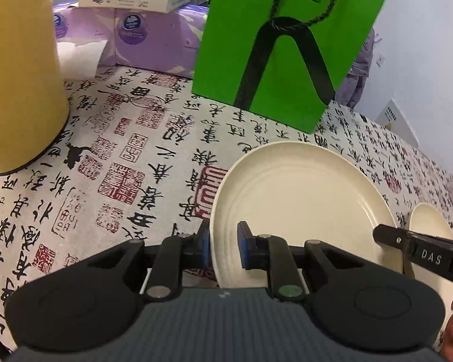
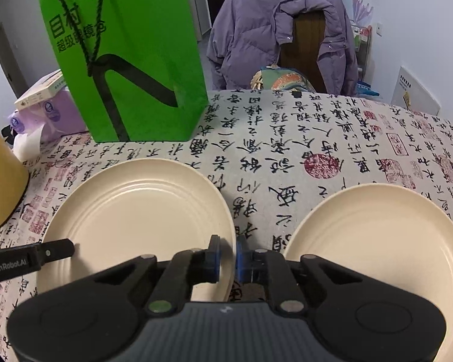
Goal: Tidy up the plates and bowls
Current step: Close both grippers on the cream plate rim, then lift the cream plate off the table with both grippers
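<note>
While both grippers clamp one plate [image 2: 136, 211], the left gripper [image 1: 223, 249] pinches its 9 o'clock rim and the right gripper [image 2: 226, 259] its 3 o'clock rim. A second plate [image 2: 383, 241] lies just beside, at 3 o'clock, on the tablecloth [image 2: 287, 150].

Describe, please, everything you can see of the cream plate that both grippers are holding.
The cream plate is round, matte, plastic-looking, with concentric ridges around a shallow well, and empty. It sits on the calligraphy-print tablecloth, in front of the green paper bag and apart from a second cream plate to its right. The left gripper pinches its left rim and the right gripper its right rim, blue pads on either side of the edge.
</note>
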Demonstrator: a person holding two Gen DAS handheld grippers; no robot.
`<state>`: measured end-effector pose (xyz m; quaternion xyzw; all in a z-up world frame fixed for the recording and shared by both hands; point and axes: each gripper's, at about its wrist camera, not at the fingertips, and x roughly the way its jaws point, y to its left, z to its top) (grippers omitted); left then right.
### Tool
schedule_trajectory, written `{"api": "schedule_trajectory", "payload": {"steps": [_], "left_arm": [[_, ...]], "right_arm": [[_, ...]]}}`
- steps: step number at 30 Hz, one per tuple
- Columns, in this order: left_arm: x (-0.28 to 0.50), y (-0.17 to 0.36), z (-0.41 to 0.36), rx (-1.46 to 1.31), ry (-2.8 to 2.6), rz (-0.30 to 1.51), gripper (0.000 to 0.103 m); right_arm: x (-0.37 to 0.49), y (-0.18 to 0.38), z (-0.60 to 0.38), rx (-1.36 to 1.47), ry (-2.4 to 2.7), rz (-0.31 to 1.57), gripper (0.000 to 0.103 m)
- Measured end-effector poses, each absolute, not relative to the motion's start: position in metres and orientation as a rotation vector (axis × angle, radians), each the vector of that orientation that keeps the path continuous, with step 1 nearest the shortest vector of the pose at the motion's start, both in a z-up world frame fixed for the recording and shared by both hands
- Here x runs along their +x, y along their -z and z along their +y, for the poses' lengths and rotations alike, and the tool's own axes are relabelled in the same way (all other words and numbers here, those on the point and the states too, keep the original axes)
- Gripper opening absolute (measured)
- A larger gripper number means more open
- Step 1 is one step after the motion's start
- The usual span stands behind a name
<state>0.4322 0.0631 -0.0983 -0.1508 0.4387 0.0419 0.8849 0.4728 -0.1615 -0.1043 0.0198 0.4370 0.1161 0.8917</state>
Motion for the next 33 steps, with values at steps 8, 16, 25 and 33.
{"api": "schedule_trajectory", "payload": {"steps": [8,16,25,33], "left_arm": [[0.425,0.083,0.064,-0.304,-0.122,0.845,0.018],[0.414,0.062,0.064,-0.312,-0.125,0.773,0.018],[0.396,0.04,0.058,-0.302,-0.105,0.698,0.018],[0.387,0.027,0.058,-0.295,-0.107,0.657,0.018]], "right_arm": [[0.467,0.091,-0.156,0.034,-0.26,0.856,0.01],[0.457,0.07,-0.156,0.038,-0.273,0.793,0.01],[0.438,0.044,-0.164,0.047,-0.264,0.725,0.01],[0.426,0.031,-0.166,0.057,-0.262,0.702,0.01]]}}
